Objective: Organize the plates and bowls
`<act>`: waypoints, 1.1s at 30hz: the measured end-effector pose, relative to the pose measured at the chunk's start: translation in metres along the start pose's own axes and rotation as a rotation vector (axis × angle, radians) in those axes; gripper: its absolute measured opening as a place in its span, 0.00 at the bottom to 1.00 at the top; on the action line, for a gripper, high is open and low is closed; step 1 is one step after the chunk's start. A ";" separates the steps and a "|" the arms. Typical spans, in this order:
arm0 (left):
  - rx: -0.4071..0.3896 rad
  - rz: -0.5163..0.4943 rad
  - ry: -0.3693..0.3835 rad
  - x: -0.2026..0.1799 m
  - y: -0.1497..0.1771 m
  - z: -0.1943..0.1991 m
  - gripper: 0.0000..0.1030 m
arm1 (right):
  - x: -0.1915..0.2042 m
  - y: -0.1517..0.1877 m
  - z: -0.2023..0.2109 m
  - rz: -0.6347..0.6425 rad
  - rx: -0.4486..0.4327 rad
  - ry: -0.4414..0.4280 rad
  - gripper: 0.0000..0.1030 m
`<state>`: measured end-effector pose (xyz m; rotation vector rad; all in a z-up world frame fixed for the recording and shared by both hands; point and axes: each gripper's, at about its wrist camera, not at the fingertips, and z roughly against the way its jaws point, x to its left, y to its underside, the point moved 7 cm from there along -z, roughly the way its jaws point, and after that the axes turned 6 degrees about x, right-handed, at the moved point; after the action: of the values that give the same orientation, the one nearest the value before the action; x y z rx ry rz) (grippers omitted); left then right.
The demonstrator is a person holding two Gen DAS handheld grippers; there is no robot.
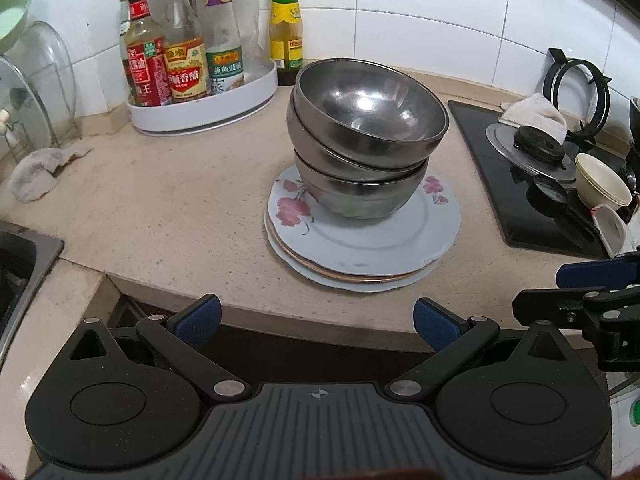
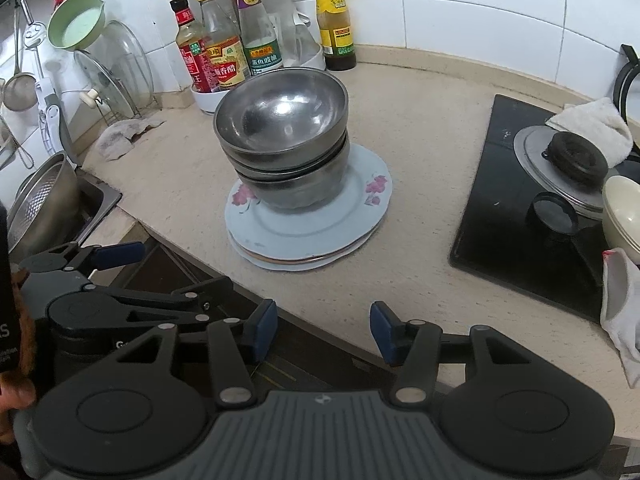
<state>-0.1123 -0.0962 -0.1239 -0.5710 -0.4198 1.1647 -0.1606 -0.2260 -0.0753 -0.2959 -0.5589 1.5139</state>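
Three steel bowls [image 1: 366, 132] are nested in a leaning stack on a pile of flowered plates [image 1: 384, 248] in the middle of the beige counter. They also show in the right wrist view as bowls [image 2: 282, 136] on plates [image 2: 304, 228]. My left gripper [image 1: 316, 322] is open and empty, held off the counter's front edge, short of the plates. My right gripper [image 2: 323, 330] is open and empty, also off the front edge, to the right of the left one. The right gripper's fingers [image 1: 588, 274] show at the right of the left wrist view.
A white turntable rack of sauce bottles [image 1: 188, 64] stands behind the stack. A black gas hob [image 2: 532, 208] with a lid, a cream bowl [image 2: 624, 216] and cloths lies to the right. A sink with a colander [image 2: 40, 200], glass lids [image 2: 116, 72] and a rag [image 1: 40, 168] are on the left.
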 end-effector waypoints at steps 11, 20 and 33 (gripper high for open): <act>-0.007 0.021 -0.014 -0.007 0.004 0.004 1.00 | -0.006 0.005 0.004 0.011 -0.004 -0.008 0.50; -0.014 0.032 -0.027 -0.005 0.001 0.005 1.00 | -0.007 0.004 0.006 0.013 -0.019 -0.017 0.52; -0.034 0.044 -0.021 -0.002 -0.002 0.008 1.00 | -0.007 0.001 0.007 0.007 -0.026 -0.014 0.52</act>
<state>-0.1167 -0.0969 -0.1162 -0.6003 -0.4473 1.2083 -0.1645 -0.2341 -0.0706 -0.3086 -0.5895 1.5177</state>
